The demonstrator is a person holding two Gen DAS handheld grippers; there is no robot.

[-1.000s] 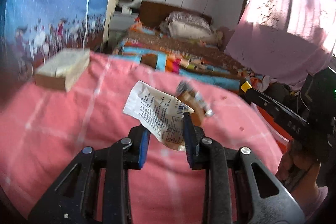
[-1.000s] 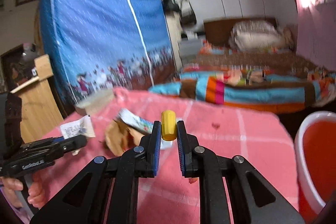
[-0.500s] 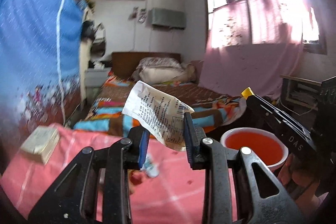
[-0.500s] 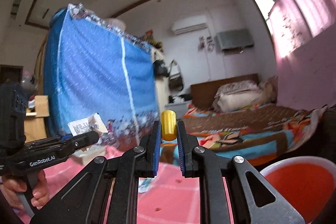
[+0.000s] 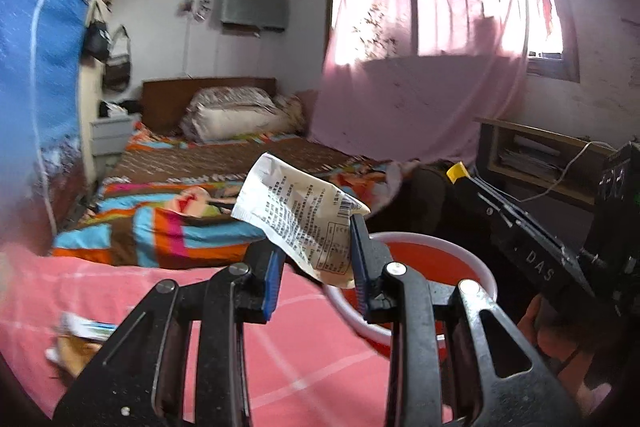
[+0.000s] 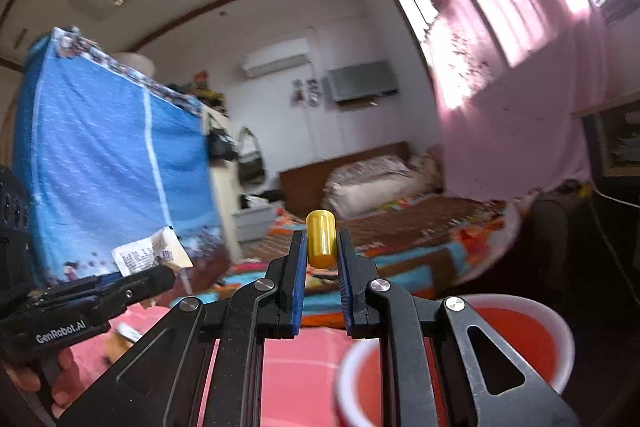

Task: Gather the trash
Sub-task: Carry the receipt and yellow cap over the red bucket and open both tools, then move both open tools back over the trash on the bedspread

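The left gripper (image 5: pixel 316 267) is clamped on a crumpled white wrapper (image 5: pixel 298 215) printed with small text and a barcode; the wrapper stands up and forward from between the blue pads (image 5: pixel 274 277), its lower end pinched between them. Just beyond and below that gripper's right finger sits a red bucket with a white rim (image 5: pixel 490 285), beside the edge of a pink checked cloth (image 5: pixel 120 287) that spreads under the gripper. To its lower left, on the cloth, lies more litter (image 5: pixel 80 337), blurred. The right gripper (image 6: pixel 322 267) is closed on a small yellow cylinder (image 6: pixel 321 243), which stands upright between its pads with its top rising above the fingertips. Below and to the right of this gripper is the same bucket (image 6: pixel 562 331), its mouth open upward. To its left the other gripper shows with the wrapper (image 6: pixel 150 255) at its tip, a hand (image 6: pixel 56 379) on its handle. Farther off in both views are a bed (image 5: pixel 208 167) with a bright striped blanket, a blue fabric wardrobe (image 6: pixel 108 163) and a pink curtain (image 5: pixel 420 79) over a sunlit window.
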